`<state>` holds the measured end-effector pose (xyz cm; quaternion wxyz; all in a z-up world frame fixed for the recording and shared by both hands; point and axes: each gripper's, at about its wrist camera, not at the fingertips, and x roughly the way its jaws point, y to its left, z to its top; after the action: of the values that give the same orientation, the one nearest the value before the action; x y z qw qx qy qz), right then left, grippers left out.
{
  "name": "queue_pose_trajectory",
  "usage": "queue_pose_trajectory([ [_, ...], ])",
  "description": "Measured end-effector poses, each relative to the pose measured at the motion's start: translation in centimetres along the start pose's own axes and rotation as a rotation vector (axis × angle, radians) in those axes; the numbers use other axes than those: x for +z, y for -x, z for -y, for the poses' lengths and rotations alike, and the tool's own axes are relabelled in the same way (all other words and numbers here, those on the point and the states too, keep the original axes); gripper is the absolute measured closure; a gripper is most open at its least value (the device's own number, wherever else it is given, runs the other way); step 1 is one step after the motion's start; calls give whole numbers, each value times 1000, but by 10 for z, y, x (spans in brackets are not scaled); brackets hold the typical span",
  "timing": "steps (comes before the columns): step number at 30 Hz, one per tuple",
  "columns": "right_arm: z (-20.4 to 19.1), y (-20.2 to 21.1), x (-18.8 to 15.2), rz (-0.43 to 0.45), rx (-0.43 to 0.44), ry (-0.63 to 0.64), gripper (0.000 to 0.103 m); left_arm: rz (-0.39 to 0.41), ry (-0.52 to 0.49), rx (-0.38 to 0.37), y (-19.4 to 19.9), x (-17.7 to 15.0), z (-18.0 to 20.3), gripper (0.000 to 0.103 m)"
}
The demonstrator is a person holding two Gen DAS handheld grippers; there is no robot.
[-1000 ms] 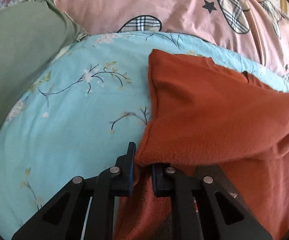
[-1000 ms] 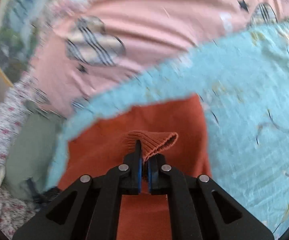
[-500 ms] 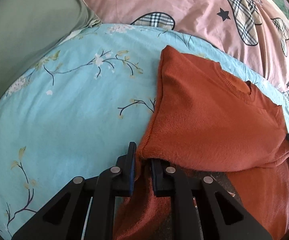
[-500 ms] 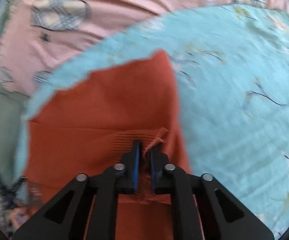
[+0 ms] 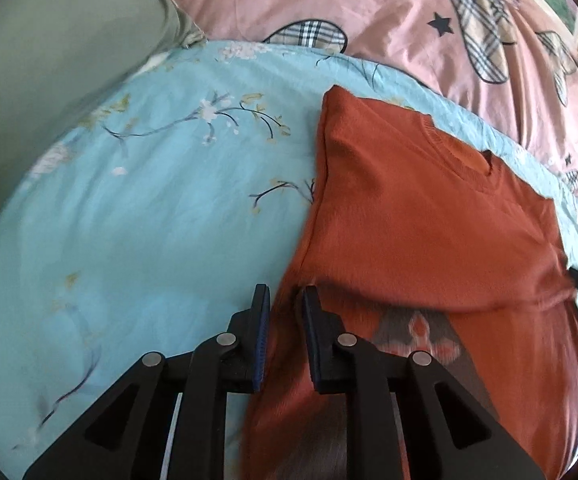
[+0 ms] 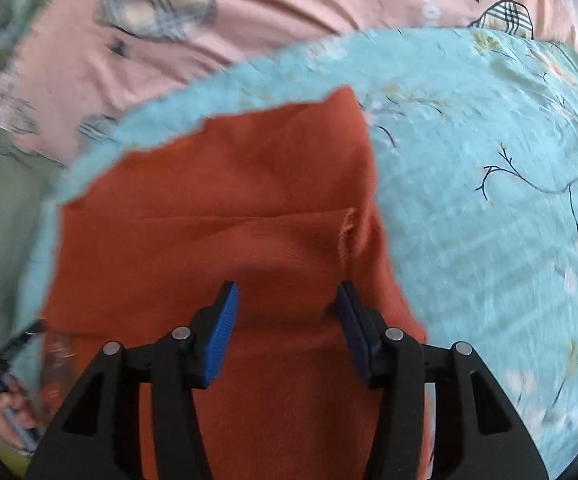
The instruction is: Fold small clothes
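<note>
A green pillow point(image 5: 49, 80) lies at the far left, beside the light blue floral sheet point(image 5: 161, 208). The left tongs point(image 5: 283, 312) stand a little spread over the left edge of the orange sweater point(image 5: 429, 220), folded on this sheet. The right tongs point(image 6: 287, 304) are wide apart above the sweater.

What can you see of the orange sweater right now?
The orange sweater is a rust-coloured fine knit with a ribbed round neckline. It lies on the light blue floral sheet, its upper half folded down over the lower, forming a straight edge across the body. A blurry grey print shows below that edge. The left claw straddles its left edge with a narrow gap; whether it pinches is unclear. The right claw is open above the cloth, gripping nothing.
</note>
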<state>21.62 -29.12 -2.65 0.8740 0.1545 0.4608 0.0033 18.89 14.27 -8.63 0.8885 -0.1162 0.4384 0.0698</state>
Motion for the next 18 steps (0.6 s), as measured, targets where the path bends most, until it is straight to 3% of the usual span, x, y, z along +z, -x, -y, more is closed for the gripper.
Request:
queue_pose_trajectory([
  [4, -18, 35, -39, -22, 190, 23, 50, -25, -36, -61, 44, -32, 2, 87],
  [7, -48, 59, -83, -81, 409, 63, 50, -29, -82, -45, 74, -63, 8, 81],
  [8, -68, 68, -105, -127, 519, 101, 50, -43, -82, -60, 83, -76, 8, 80],
  [9, -77, 72, -118, -149, 567, 122, 49, -54, -78, -68, 88, -84, 8, 80],
  [12, -128, 85, -167, -246, 775, 179, 40, -94, -65, -107, 97, -107, 6, 73],
  [15, -164, 81, -203, -316, 817, 234, 38, -123, -60, -134, 102, -125, 6, 72],
  [18, -197, 55, -226, -321, 648, 342, 38, -138, -46, -153, 105, -139, 2, 68],
])
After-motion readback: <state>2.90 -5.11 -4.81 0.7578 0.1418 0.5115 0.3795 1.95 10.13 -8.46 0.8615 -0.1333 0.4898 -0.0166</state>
